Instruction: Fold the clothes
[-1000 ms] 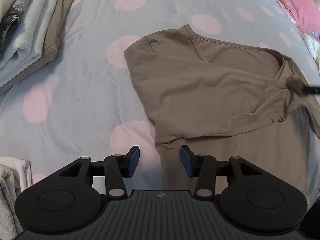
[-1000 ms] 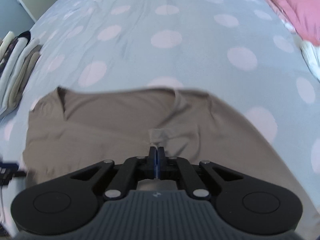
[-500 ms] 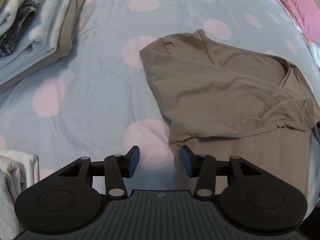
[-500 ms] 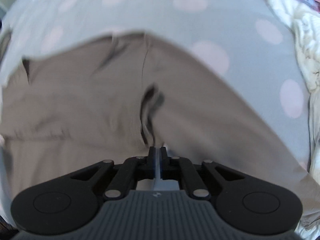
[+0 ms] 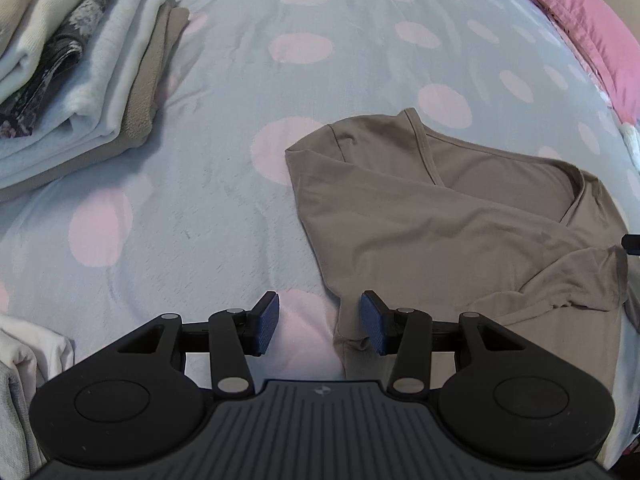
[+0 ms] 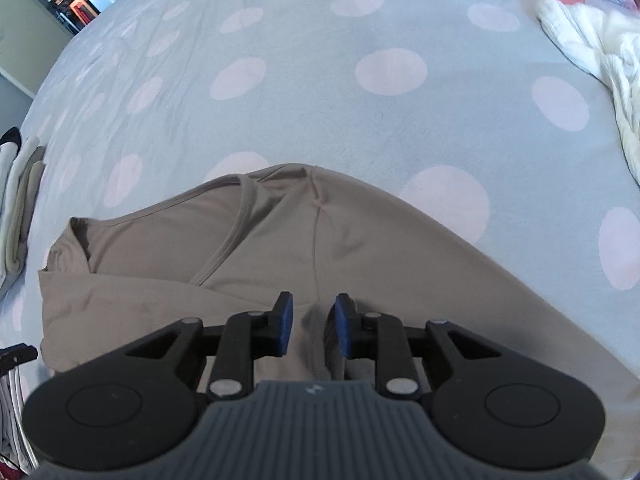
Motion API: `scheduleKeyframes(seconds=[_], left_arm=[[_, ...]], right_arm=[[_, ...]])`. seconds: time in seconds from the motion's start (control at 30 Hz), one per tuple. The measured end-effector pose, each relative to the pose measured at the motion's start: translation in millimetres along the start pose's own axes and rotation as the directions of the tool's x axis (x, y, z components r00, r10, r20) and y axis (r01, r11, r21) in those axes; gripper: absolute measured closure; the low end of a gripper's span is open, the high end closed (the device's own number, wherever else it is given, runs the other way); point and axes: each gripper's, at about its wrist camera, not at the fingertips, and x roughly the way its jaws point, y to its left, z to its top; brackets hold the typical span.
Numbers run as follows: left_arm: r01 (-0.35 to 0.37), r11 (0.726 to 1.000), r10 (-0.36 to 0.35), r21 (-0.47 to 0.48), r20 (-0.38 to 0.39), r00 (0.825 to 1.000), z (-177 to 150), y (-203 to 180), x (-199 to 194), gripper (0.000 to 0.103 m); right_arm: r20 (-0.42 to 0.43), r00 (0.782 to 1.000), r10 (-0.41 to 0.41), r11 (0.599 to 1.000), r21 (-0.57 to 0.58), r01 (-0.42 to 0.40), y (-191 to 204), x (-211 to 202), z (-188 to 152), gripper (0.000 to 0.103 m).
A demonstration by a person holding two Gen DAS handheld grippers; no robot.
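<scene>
A taupe V-neck shirt [image 5: 432, 220] lies flat on the grey bedspread with pink dots [image 5: 200, 200], one sleeve folded across its front. It also shows in the right wrist view [image 6: 248, 264]. My left gripper [image 5: 319, 322] is open and empty, low over the shirt's left side edge near the armpit. My right gripper [image 6: 311, 322] is open and empty, just above the shirt's right shoulder area by the sleeve seam.
A stack of folded clothes [image 5: 80, 64] sits at the far left. More folded pale cloth [image 5: 24, 364] lies at the near left. A pink pillow [image 5: 592, 28] and white crumpled bedding [image 6: 592, 52] lie along the right side.
My right gripper was shut on the shirt's fabric and has let go and opened. The sleeve now lies folded over the shirt. My left gripper shifted left and stayed open.
</scene>
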Motion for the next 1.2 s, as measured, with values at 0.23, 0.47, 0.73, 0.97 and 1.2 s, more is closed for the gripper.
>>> scheduleKeyframes(seconds=[0.23,0.47,0.73,0.97,1.2], left_arm=[[-0.025,0.999,0.025,0.022,-0.006,1.000,0.0,-6.8,6.6,0.060],[-0.045,0.998,0.045,0.036,-0.012,0.999,-0.5,-10.9,11.8,0.060],[-0.052,0.998,0.052,0.025,-0.018,0.998,-2.3,-5.7,13.3,0.060],[-0.054,0.998,0.055,0.018,-0.025,0.998,-1.7,-2.3,13.3,0.060],[-0.045,0.999,0.045,0.010,-0.018,0.999,-2.1,-1.1,12.4,0.060]], right_arm=[[-0.041,0.997,0.067,0.992,0.110,-0.062,-17.6,13.3,-2.2,0.097],[0.040,0.991,0.132,0.991,-0.032,-0.130,-4.1,-27.4,11.0,0.100],[-0.079,0.997,-0.025,0.998,-0.065,0.020,-17.1,-5.2,3.0,0.100],[-0.090,0.995,0.050,0.998,-0.036,-0.053,-25.0,-23.1,-4.1,0.087],[-0.169,0.985,0.039,0.998,-0.045,-0.047,-21.9,-9.4,-26.3,0.072]])
